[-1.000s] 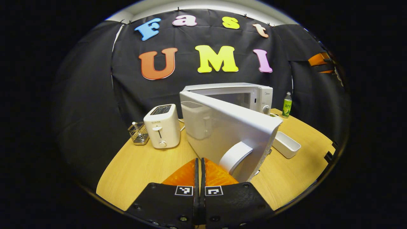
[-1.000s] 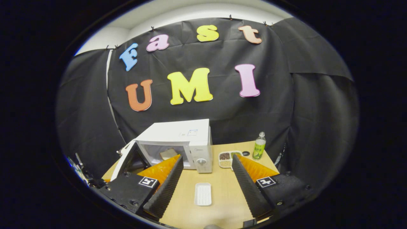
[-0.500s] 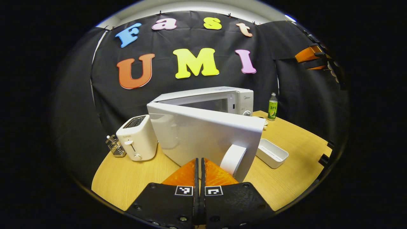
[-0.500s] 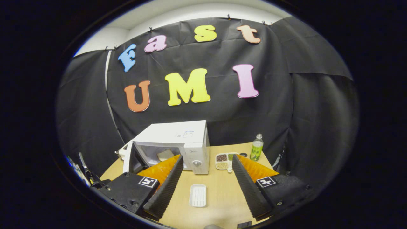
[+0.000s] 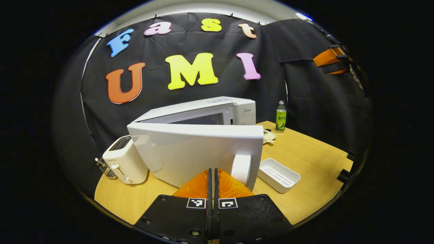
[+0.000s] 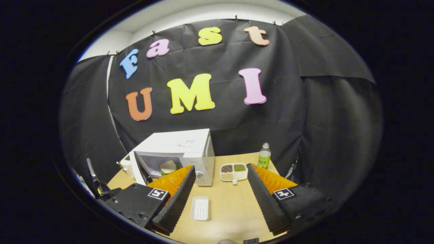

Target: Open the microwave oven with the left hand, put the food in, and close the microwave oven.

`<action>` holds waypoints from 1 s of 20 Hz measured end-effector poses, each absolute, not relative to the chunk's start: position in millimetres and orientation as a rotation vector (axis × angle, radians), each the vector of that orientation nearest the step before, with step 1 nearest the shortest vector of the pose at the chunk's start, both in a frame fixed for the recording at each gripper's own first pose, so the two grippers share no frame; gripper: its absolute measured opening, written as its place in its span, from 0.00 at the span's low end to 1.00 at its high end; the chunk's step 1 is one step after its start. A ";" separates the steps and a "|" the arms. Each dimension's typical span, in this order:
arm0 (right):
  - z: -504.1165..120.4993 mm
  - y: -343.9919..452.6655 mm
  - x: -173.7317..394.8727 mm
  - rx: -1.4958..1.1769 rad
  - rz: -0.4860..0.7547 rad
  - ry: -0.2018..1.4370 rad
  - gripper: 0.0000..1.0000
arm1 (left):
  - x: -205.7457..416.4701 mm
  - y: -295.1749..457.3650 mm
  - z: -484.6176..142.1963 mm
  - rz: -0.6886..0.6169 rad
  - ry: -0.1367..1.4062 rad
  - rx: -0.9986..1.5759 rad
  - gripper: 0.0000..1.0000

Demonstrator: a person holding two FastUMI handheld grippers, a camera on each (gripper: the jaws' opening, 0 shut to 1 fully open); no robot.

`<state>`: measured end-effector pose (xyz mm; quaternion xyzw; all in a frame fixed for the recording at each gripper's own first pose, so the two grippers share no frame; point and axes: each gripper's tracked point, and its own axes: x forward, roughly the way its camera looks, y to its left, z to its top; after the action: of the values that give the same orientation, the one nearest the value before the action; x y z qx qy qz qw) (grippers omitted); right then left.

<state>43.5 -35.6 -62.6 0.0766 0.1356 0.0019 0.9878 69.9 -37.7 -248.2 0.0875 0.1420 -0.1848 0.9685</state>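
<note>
**Two grippers at a half-open microwave with food inside**

Two fingers of the left gripper (image 5: pixel 213 176) are pressed flat together in the left gripper view, with nothing between them, their tips just before the white door (image 5: pixel 190 150) of the microwave (image 5: pixel 217 110). The door stands partly open, swung out toward the camera, with its rounded handle (image 5: pixel 240 168) just right of the fingertips; whether the tips touch the door cannot be told. Left of the door a white toaster (image 5: pixel 123 162) stands on the wooden counter (image 5: pixel 305 149), and a small wire rack (image 5: pixel 101 166) sits beside it at the counter's edge. Right of the door lies an empty white rectangular tray (image 5: pixel 278 174). Farther back a green-labelled bottle (image 5: pixel 280 116) stands upright, and the edge of a divided dish (image 5: pixel 268 136) peeks out past the door's corner. The other gripper (image 5: pixel 334 61) shows far off at the upper right.

From the right gripper view, the right gripper (image 6: pixel 218 184) is spread wide and holds nothing, raised above the counter (image 6: pixel 230 206). Between its fingers lies the empty tray (image 6: pixel 200 208). The microwave (image 6: pixel 176 152) sits at the back left with its door (image 6: pixel 137 171) ajar, and a slice of bread (image 6: pixel 168 166) rests inside the cavity. Just right of the microwave, the divided dish (image 6: pixel 233 171) holds three fillings, one dark, one green and one pale, each in its own compartment. The bottle (image 6: pixel 264 156) stands just beyond it, near the black cloth wall.
</note>
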 end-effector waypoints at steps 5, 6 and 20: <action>-64.0 -54.8 43.2 0.159 -0.020 0.274 0.91 | 94.4 -64.3 -244.1 -0.396 0.276 0.173 0.00; -64.2 -58.7 43.7 0.162 -0.026 0.275 0.98 | 100.7 -69.5 -242.7 -0.399 0.271 0.174 0.00; -66.9 -85.1 49.2 0.174 -0.080 0.282 0.91 | 166.9 -107.5 -248.1 -0.373 0.258 0.118 0.00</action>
<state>49.2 -85.1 -66.9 0.0866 0.1403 -0.0396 0.9855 166.9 -107.5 -248.1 0.0586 0.1276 -0.1848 0.9727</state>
